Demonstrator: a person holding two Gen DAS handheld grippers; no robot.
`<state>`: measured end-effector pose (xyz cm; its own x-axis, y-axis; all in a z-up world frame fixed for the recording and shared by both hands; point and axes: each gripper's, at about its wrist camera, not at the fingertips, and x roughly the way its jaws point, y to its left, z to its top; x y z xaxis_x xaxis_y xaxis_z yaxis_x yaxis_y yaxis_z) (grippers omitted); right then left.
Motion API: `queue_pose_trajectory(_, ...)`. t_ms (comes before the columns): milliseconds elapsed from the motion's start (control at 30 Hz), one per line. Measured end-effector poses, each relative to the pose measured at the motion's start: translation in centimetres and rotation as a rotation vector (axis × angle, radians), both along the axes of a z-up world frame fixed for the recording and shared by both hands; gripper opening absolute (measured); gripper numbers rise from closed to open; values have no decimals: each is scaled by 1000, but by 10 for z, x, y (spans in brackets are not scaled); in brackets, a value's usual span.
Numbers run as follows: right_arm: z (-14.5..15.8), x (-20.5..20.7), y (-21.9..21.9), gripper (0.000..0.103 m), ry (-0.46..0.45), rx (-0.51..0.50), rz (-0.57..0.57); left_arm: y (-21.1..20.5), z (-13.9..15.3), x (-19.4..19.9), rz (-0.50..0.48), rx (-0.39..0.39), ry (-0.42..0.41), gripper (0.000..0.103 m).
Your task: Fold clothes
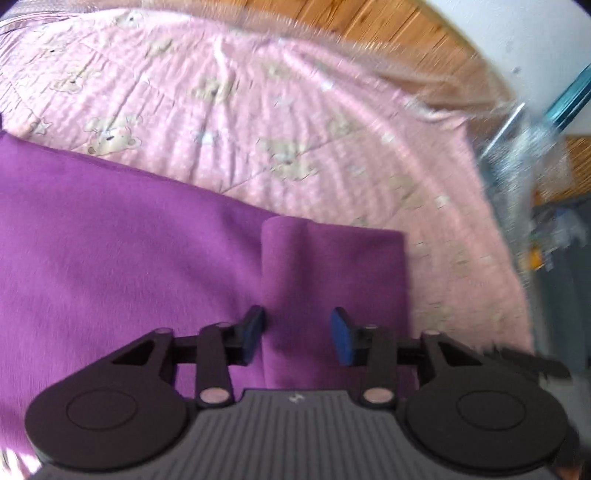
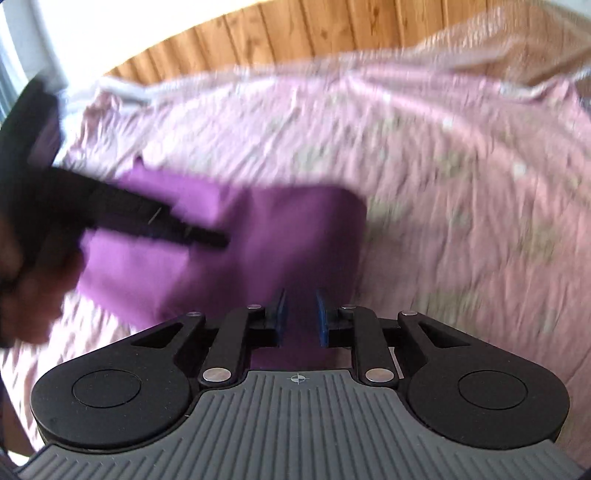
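A purple garment (image 1: 129,258) lies folded on a pink bedsheet (image 1: 258,92) printed with teddy bears. My left gripper (image 1: 297,336) is open just above the garment's right part. A raised ridge of purple cloth (image 1: 284,266) runs between its blue pads (image 1: 341,341), and the left pad touches it. In the right wrist view the garment (image 2: 258,236) is blurred. My right gripper (image 2: 301,321) stands at its near edge, its pads close together with purple cloth filling the narrow gap. A hand (image 2: 33,280) holds the left gripper's black body (image 2: 122,210) over the garment's left side.
Wooden floorboards (image 1: 388,33) lie beyond the bed's far edge, with a white wall (image 1: 517,26) behind. Blurred clutter and a teal bar (image 1: 569,99) stand off the bed's right side. Rumpled pink sheet (image 2: 461,184) spreads to the right of the garment.
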<state>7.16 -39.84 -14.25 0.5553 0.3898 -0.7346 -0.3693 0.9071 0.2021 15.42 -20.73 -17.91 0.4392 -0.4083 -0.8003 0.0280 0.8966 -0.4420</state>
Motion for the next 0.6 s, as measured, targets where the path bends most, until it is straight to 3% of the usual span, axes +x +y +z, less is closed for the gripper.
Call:
queue_pose_trajectory(100,-10,26,8,20,28,-16,-24,-2,-6,-5,-19,20,4,46)
queue_pose_trajectory(233,-21,57,18,22,66,-34,-59,-3,-10,-7,-36,83,21,39)
queue_pose_trajectory(333,6,29,6,25,4,38,-64,11,12,-19,-23,12,-58,50)
queue_pose_trajectory(433,-1,-3,15,24,33,55,-22,19,3,-23,-35,44,-15,50)
queue_pose_trajectory(500,-25,-17,28,28,58,3,6,28,-7,-24,-10,80,38,47)
queue_pose_trajectory(533,-31,-25,32,31,14,-17,17,37,-7,-28,5,71,49,44)
queue_pose_trajectory(600,-24,-28,44,31,-10,-80,26,75,4,-45,73,65,32,48)
